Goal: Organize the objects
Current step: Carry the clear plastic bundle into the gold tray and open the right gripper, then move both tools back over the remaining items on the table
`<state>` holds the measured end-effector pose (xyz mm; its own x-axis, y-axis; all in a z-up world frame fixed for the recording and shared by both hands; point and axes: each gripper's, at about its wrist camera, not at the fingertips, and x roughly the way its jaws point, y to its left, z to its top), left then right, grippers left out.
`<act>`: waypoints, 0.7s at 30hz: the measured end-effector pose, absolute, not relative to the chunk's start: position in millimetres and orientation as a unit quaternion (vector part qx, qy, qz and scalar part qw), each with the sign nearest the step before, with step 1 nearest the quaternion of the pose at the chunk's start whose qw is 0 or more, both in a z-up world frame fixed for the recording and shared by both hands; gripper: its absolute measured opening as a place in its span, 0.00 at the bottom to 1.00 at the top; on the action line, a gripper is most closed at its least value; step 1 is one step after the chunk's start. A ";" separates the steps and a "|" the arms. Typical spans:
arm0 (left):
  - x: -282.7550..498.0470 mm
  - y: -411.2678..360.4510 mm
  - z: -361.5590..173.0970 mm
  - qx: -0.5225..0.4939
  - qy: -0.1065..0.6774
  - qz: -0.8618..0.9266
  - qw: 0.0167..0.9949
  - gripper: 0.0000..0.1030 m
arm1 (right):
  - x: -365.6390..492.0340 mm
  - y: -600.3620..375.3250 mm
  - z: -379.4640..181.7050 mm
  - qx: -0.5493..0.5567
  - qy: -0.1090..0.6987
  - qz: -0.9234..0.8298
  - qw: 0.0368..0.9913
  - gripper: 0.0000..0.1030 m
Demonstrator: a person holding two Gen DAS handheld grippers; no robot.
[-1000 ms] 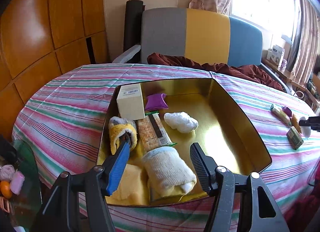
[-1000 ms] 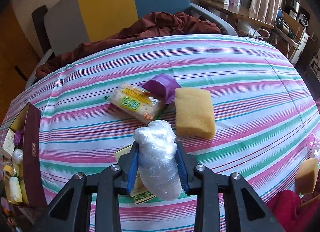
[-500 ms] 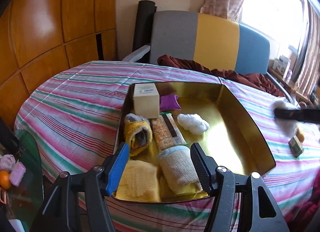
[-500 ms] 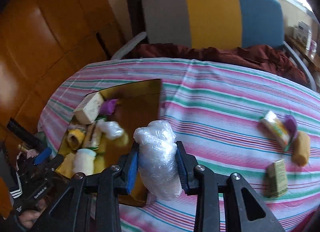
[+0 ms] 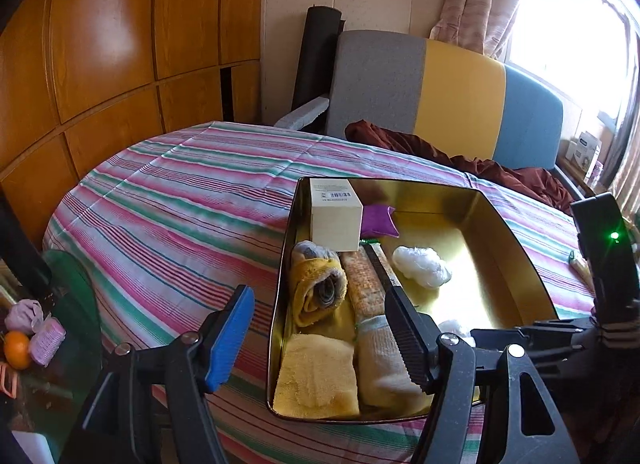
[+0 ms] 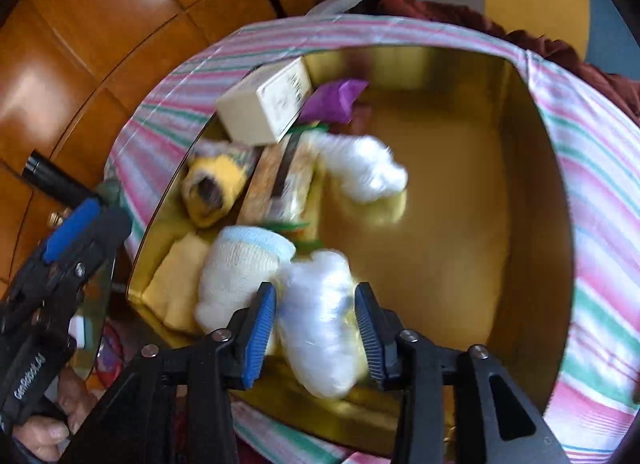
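Releasing the wrapped white bundle (image 6: pixel 320 320) into the gold tin (image 6: pixel 532 191) is the step in hand, as judged from the scene.

Starting at the far left of the right wrist view, about 8 o'clock: left tongs (image 6: pixel 90 217) held beside the tin's outer wall, jaws gaping and widening, nothing between them. Best kept there, outside the tin.

Moving right, along the tin's left side: cream box (image 6: pixel 264 103) at 11 o'clock, purple pouch (image 6: pixel 336 97) just beside it, yellow rolled cloth (image 6: pixel 212 187), cracker packet (image 6: pixel 280 179), another white bundle (image 6: pixel 360 171), and a rolled sock (image 6: pixel 240 268) touching the wrapped bundle's left side.

Then the right tongs (image 6: pixel 316 332) at 6 o'clock: jaws opening, bundle between them, pads seemingly just off its sides; blur hides the exact contact.

To do well: opening fully before lifting, so that the soft wrap does not cling to a pad. Lifting straight up, not sideways, to avoid dragging the sock.

Farther right, toward 3 o'clock: bare gold floor, good room for later items. Striped surface (image 6: pixel 600 167) beyond.
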<state>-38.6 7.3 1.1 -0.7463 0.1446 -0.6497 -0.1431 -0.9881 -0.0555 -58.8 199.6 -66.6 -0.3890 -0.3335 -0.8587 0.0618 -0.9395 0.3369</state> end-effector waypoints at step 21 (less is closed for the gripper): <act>-19.5 39.4 14.2 -0.333 0.036 0.934 0.121 0.71 | 9.8 323.6 1.5 0.441 -0.155 -0.884 -0.016 0.76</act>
